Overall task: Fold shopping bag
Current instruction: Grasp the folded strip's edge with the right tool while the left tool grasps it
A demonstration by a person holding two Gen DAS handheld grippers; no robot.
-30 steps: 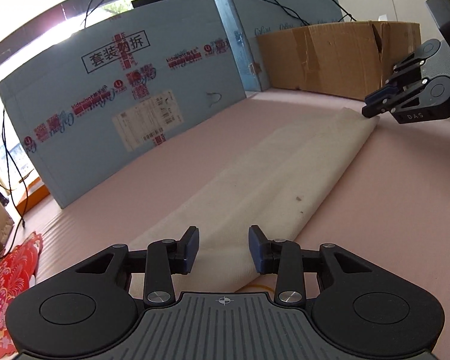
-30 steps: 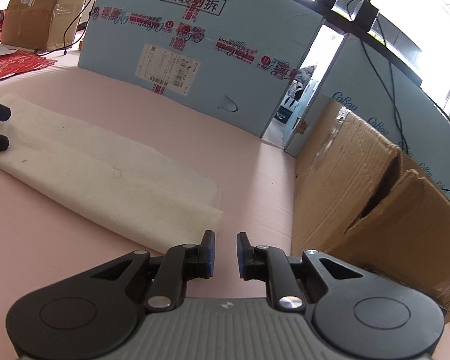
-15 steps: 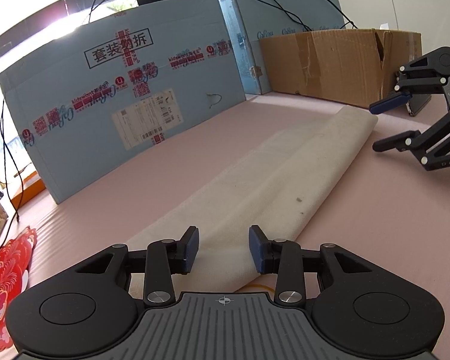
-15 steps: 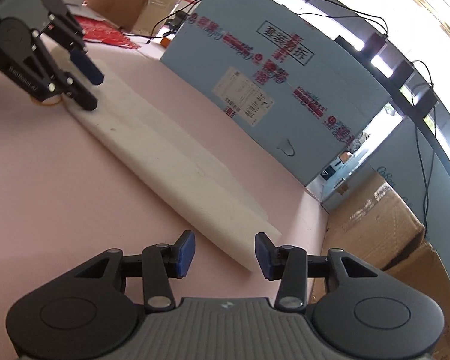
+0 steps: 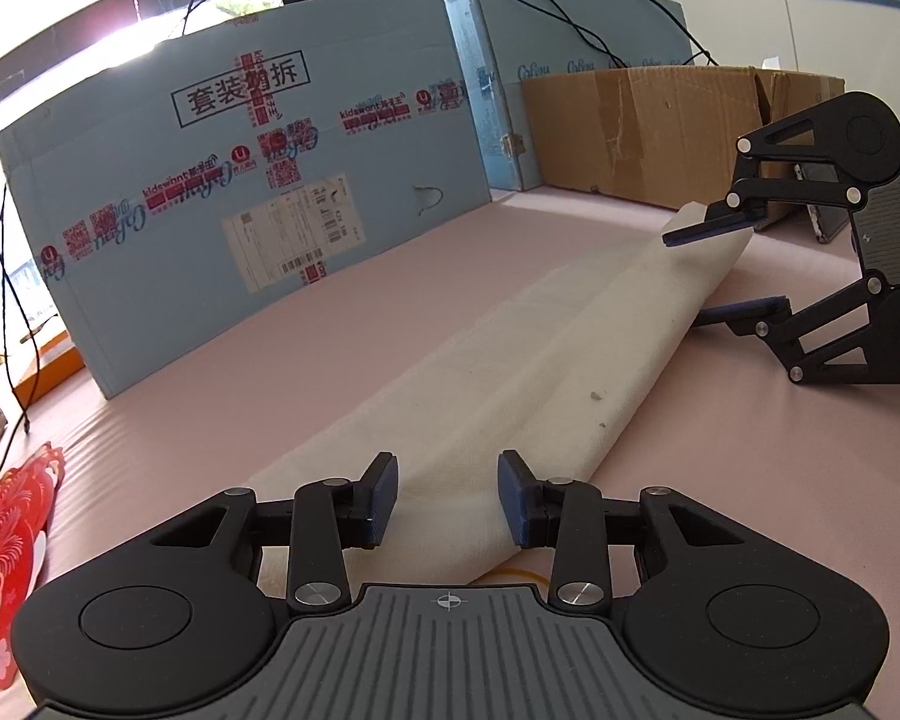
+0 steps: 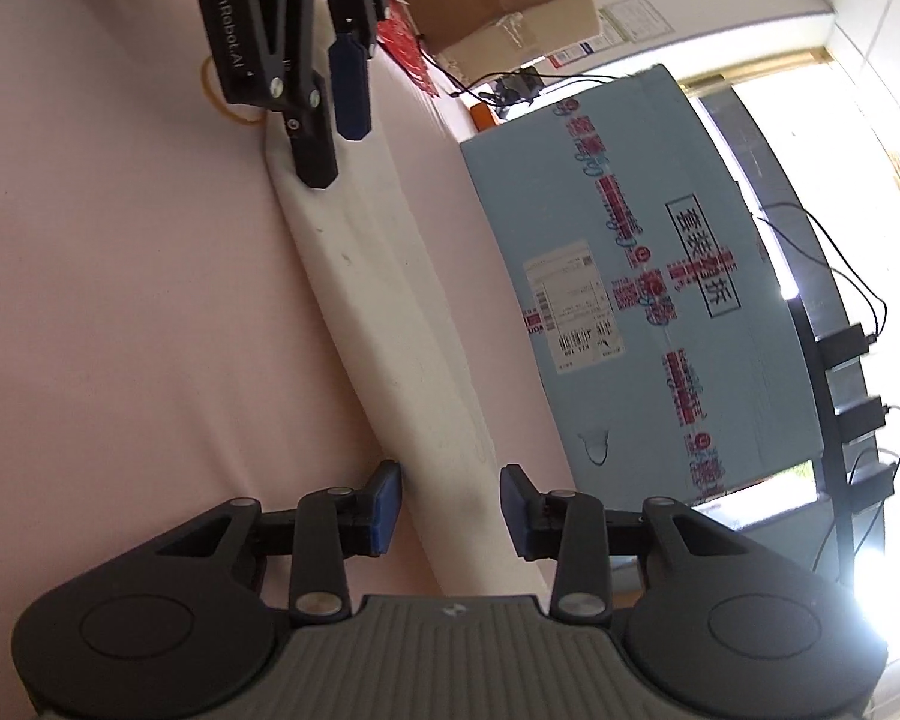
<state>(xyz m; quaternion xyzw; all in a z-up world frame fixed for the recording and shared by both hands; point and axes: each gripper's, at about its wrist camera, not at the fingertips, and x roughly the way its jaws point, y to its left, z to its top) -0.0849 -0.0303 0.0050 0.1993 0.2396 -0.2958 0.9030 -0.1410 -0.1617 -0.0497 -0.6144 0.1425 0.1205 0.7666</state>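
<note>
shopping bag (image 5: 510,384) | cream cloth | folded into long flat strip

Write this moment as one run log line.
bag: folded strip on mat | left gripper: open, astride near end | right gripper: open, astride far end

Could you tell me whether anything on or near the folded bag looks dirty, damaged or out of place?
The bag has a few small dark specks on its upper layer, near the fold edge. The brown box behind it is torn and creased along its front. Otherwise the bag lies flat in a long strip, with both claws open over its ends.
</note>
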